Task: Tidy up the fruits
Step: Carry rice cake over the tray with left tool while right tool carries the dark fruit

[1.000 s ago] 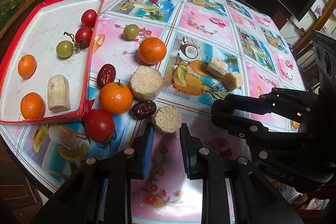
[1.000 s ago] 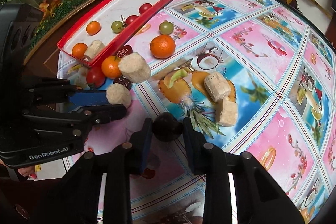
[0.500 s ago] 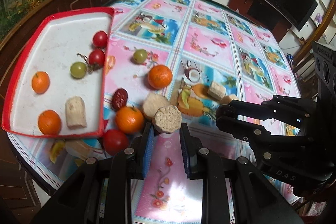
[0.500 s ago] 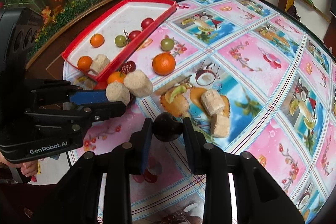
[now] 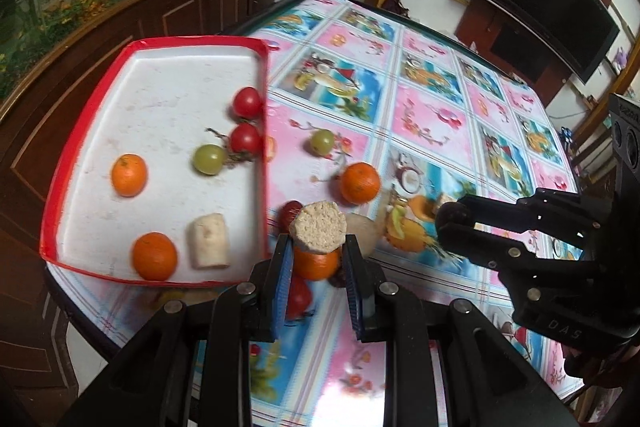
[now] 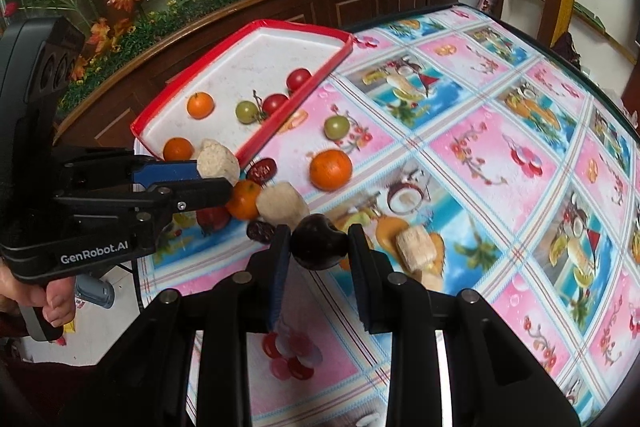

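My left gripper [image 5: 316,247] is shut on a beige cut sugarcane piece [image 5: 318,227] and holds it above the table, right of the red-rimmed white tray [image 5: 160,99]. It also shows in the right wrist view [image 6: 218,163]. My right gripper [image 6: 318,245] is shut on a dark round plum [image 6: 318,243], lifted over the table. The tray holds two oranges [image 5: 129,174], two red tomatoes [image 5: 246,139], a green tomato [image 5: 208,159] and a sugarcane piece [image 5: 209,241].
On the tablecloth lie an orange [image 6: 330,169], a green tomato [image 6: 337,126], red dates [image 6: 262,169], another orange [image 6: 244,199], a red tomato [image 6: 212,218] and sugarcane pieces [image 6: 280,205] [image 6: 416,249]. Dark wooden cabinets [image 5: 168,11] stand behind the tray.
Both grippers have risen from the table with their loads. The left gripper has carried the sugarcane piece up and toward the tray; the table looks farther away.
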{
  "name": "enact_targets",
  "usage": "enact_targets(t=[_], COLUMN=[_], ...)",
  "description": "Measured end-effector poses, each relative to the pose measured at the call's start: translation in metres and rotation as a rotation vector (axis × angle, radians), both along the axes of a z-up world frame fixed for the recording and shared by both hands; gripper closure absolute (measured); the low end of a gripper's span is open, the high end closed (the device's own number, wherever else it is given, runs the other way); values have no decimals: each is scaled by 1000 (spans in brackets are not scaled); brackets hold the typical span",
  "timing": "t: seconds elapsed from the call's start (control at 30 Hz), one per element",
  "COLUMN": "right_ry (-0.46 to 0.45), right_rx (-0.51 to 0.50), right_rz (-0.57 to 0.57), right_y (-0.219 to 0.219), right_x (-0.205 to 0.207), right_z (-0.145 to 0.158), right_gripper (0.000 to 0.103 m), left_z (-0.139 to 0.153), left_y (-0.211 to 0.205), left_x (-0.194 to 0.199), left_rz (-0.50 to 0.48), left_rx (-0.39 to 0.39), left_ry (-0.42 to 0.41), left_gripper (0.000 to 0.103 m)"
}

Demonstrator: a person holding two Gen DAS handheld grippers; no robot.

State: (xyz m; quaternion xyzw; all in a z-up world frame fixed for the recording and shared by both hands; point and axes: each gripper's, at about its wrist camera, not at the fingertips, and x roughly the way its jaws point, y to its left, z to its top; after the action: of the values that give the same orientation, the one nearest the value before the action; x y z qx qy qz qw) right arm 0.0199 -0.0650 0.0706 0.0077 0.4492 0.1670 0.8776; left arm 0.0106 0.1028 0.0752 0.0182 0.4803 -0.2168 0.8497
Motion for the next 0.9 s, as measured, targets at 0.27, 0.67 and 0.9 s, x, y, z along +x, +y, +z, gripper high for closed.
enact_targets(t=[0.27,0.67,0.9], right_ry=[-22,-26,-1], right_rx=[-4,14,24], right_rz=[43,111,153], right_y=[16,52,78], right_x=[16,51,69], right_z=[9,15,8], right_gripper=[72,72,72], left_z=[4,2,-4], left_y=[30,87,118], left_x=[13,39,53], left_rz=[68,205,279], left_rx=[-8,-24,-15], left_ry=[-6,6,19], left_gripper=[79,79,79])
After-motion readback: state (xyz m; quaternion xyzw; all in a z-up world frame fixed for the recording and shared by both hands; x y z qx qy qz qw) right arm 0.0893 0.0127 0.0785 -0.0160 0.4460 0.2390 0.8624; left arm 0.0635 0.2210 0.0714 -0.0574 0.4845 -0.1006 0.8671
